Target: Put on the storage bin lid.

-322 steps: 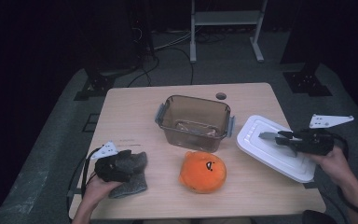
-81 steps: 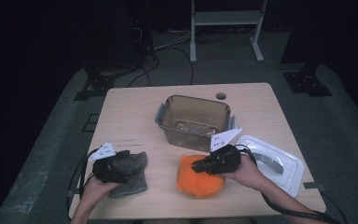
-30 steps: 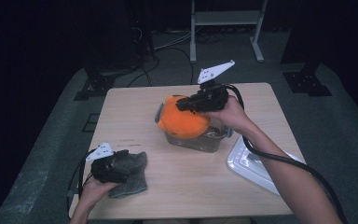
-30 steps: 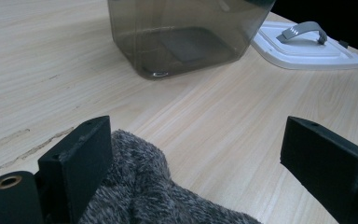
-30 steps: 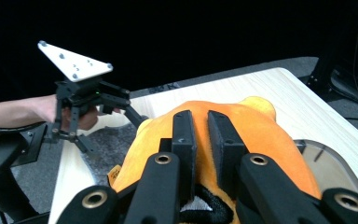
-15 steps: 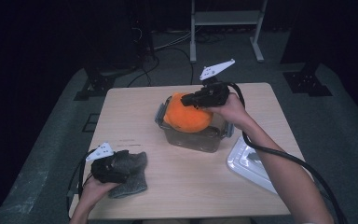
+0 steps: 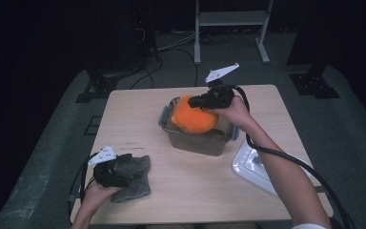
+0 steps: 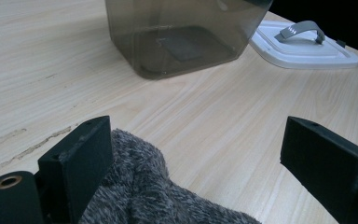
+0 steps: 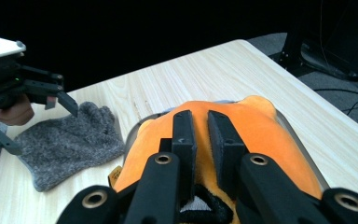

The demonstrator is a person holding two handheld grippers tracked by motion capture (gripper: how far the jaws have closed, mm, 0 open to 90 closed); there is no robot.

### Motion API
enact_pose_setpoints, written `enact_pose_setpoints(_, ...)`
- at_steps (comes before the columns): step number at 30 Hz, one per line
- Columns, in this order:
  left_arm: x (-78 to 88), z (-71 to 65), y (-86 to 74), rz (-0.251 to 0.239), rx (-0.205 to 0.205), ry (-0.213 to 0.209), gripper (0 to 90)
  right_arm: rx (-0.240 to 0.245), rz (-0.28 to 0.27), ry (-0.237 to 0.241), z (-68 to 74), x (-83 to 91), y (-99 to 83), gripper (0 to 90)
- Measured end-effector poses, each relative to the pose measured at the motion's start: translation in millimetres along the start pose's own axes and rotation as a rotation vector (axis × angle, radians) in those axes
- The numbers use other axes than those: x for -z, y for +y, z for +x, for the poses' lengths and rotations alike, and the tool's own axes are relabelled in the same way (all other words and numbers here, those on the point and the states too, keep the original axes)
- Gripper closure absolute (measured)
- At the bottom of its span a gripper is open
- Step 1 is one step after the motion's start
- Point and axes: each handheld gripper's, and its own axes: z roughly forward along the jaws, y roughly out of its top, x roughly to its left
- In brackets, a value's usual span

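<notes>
Right gripper pinches an orange plush toy over the open clear plastic container. Left gripper, jaws wide apart, rests on a grey glove.

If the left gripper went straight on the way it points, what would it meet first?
Probably the grey woolly cloth already lying between its open jaws; beyond that, bare table, then the dark clear container.

A pale wooden table on grey floor — dark room, white metal stand behind.
</notes>
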Motion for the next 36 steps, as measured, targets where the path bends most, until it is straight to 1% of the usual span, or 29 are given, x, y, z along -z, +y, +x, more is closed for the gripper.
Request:
enact_pose_setpoints(7,-0.3,-0.6,0.3,0.002,-0.002,-0.005,8.8,-0.018,0.017,-0.006,-8.3,-9.0,-8.9,80.9)
enact_pose_setpoints(11,-1.5,-1.3,0.6,0.002,-0.007,-0.007,8.8,-0.022,0.035,-0.010,-11.7,-12.6,-13.0,80.9)
enact_pose_setpoints(18,-1.4,-1.9,0.8,0.001,-0.007,-0.008,8.8,-0.039,0.051,-0.010,-15.6,-20.0,-20.1,80.8)
enact_pose_setpoints(26,-1.2,-1.7,0.6,0.002,-0.006,-0.007,8.8,-0.056,0.085,-0.004,-15.2,-29.4,-26.0,80.8)
enact_pose_setpoints(32,-1.2,-2.1,0.8,0.003,-0.009,-0.007,8.8,-0.048,0.099,0.001,-14.0,-34.9,-28.0,80.7)
enact_pose_setpoints(36,-1.0,-2.2,0.9,0.001,-0.008,-0.007,8.8,-0.061,0.114,0.001,-14.1,-38.4,-30.7,80.5)
